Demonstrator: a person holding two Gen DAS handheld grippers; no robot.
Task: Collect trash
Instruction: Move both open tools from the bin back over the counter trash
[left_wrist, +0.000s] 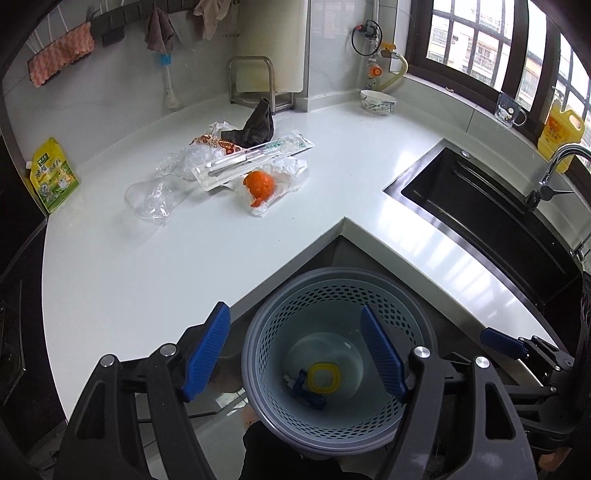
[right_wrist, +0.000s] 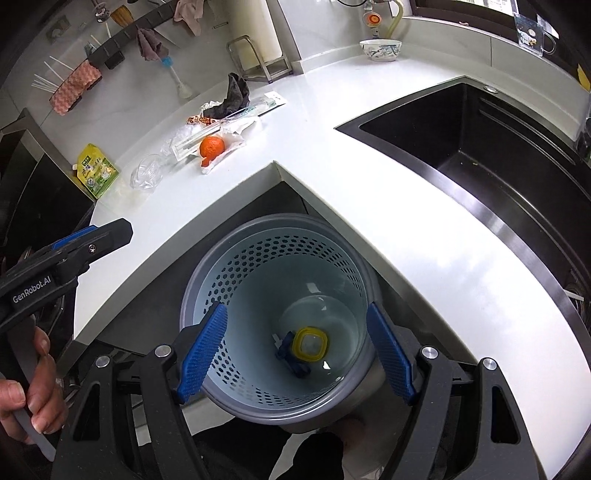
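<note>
Your left gripper (left_wrist: 295, 354) and right gripper (right_wrist: 295, 352) both hang with jaws spread wide and empty above the perforated waste bin (left_wrist: 334, 284), which stands on the floor in the notch of the white countertop (left_wrist: 147, 266) and holds a yellow square lid (left_wrist: 324, 377) and a blue scrap (left_wrist: 301, 386) at its bottom. In your left wrist view, the remaining trash lies at 11 o'clock on the countertop, well apart from the bin: orange peel (left_wrist: 259, 183) on a white wrapper (left_wrist: 286, 177), a clear blister pack (left_wrist: 255, 158), crumpled clear plastic (left_wrist: 155, 197) and a dark rag (left_wrist: 256, 127). The black sink (left_wrist: 480, 206) sits at 2 o'clock.
</note>
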